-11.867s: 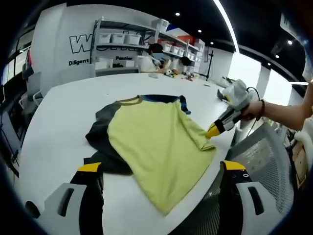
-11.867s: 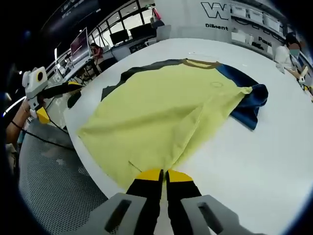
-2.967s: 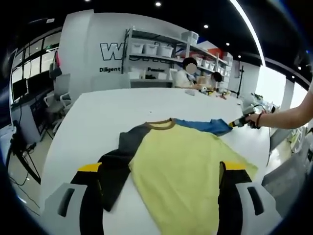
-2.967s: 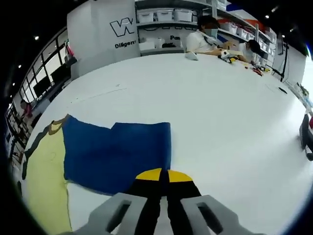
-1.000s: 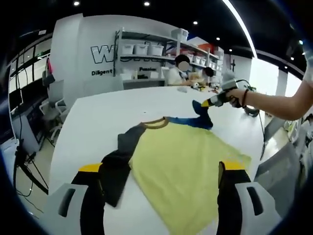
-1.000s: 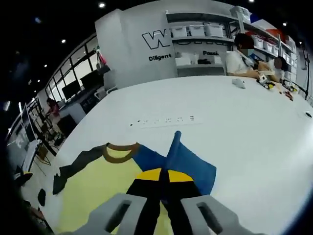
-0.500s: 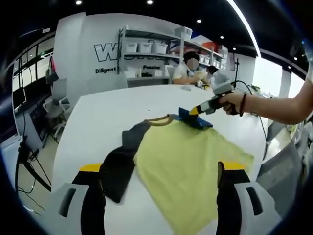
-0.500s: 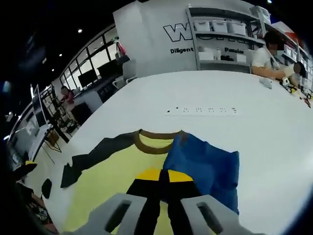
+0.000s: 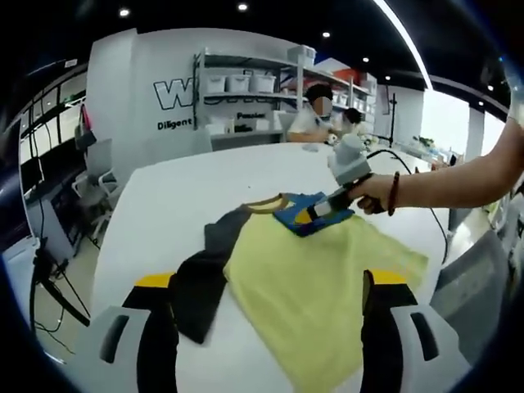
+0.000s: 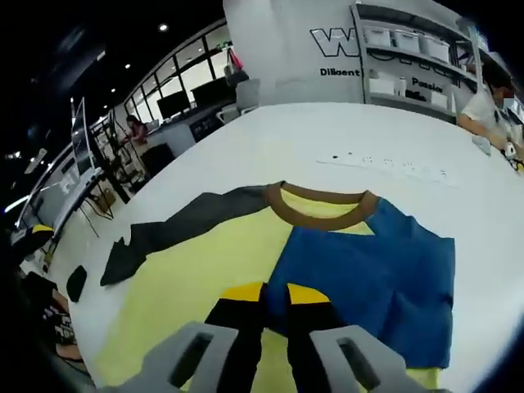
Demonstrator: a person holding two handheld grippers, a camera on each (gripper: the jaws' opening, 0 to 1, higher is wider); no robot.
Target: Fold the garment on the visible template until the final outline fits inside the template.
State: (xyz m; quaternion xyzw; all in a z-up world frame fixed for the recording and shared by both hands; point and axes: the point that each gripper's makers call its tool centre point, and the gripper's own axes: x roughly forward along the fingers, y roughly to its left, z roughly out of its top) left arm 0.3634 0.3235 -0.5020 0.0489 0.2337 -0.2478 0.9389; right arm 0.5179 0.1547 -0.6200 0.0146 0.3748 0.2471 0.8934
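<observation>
A shirt with a yellow body lies flat on the white table. Its dark grey sleeve stretches out to the left. The blue sleeve is folded over onto the chest below the brown collar. My right gripper rests low on the shirt, its jaws almost together on the blue sleeve's edge. My left gripper hovers wide open over the near part of the shirt, holding nothing.
A person's arm reaches in from the right. A mesh chair stands at the table's near right edge. People sit at the far end under shelves of white bins. Small printed marks dot the table beyond the collar.
My right gripper has carried the blue sleeve left and down, laying it flat across the yellow chest. Its jaws show a slightly wider gap. The left gripper stays open and nearly still.
</observation>
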